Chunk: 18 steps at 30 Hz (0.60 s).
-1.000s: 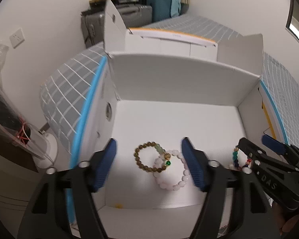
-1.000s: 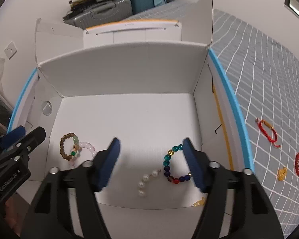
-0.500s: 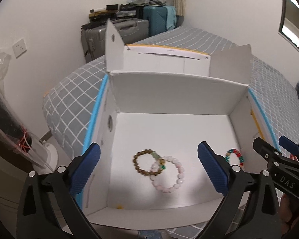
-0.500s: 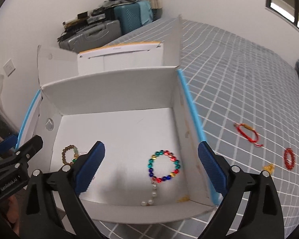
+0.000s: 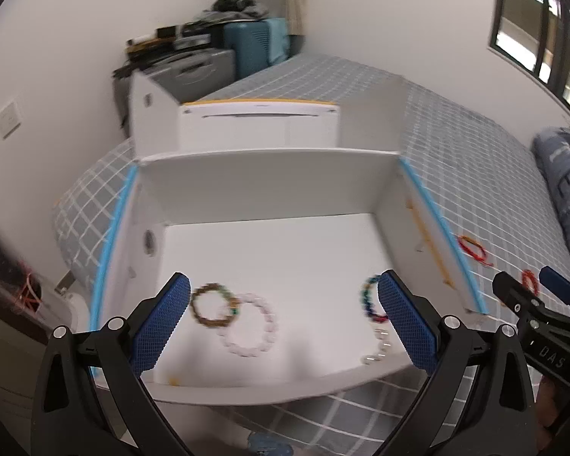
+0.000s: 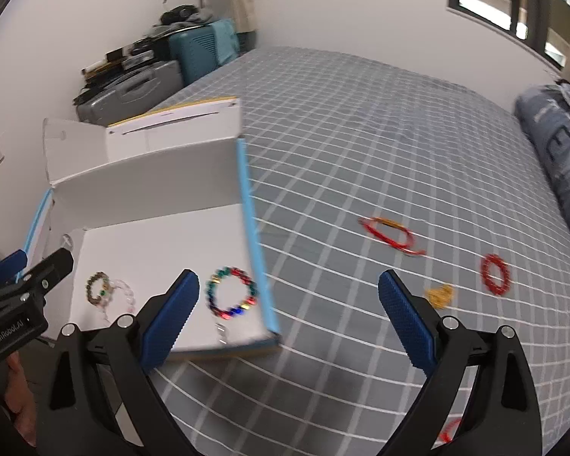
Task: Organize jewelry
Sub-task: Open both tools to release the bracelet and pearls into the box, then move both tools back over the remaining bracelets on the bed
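An open white box (image 5: 269, 182) sits on the bed's corner. Inside lie a brown bead bracelet (image 5: 212, 304), a pale pink one (image 5: 250, 325), a multicoloured one (image 6: 231, 293) and a short pearl strand (image 5: 380, 347). My left gripper (image 5: 285, 323) is open and empty above the box's near edge. My right gripper (image 6: 288, 319) is open and empty over the bed, right of the box (image 6: 152, 174). On the bedspread lie a red cord bracelet (image 6: 391, 231), a red bead bracelet (image 6: 494, 274) and a small gold piece (image 6: 441, 295).
The grey checked bedspread (image 6: 361, 144) stretches to the right. Suitcases (image 6: 163, 72) are stacked against the far wall. A rolled blue quilt (image 6: 551, 144) lies at the right edge. Another red item (image 6: 450, 431) shows at the bottom right.
Both grippers opened wide and pulled back from the box. The right one swung right over the bedspread. The multicoloured bracelet now lies released in the box.
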Available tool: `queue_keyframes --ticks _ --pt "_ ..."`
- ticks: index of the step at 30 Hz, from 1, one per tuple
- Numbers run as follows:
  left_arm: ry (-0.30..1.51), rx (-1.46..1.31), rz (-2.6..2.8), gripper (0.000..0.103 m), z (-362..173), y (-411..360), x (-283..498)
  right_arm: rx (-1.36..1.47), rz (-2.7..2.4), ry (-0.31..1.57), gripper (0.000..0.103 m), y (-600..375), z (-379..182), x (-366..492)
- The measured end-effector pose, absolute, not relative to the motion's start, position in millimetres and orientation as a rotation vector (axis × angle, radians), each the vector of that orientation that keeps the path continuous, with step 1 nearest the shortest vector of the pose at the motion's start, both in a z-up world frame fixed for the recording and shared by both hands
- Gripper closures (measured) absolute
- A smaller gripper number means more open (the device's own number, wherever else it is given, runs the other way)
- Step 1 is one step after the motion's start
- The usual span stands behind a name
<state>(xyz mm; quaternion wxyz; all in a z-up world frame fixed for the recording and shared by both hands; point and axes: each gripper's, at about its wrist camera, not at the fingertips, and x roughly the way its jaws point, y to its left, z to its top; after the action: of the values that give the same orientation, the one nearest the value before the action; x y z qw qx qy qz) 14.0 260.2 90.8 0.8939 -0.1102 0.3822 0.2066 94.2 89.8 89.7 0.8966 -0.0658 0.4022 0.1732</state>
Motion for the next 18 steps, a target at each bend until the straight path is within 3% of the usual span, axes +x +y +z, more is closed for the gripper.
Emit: queue_keyframes --ticks 18 --pt "0.837 -0.106 0.154 0.006 83 102 71 -0.030 0.116 0.849 0.012 -84 88 56"
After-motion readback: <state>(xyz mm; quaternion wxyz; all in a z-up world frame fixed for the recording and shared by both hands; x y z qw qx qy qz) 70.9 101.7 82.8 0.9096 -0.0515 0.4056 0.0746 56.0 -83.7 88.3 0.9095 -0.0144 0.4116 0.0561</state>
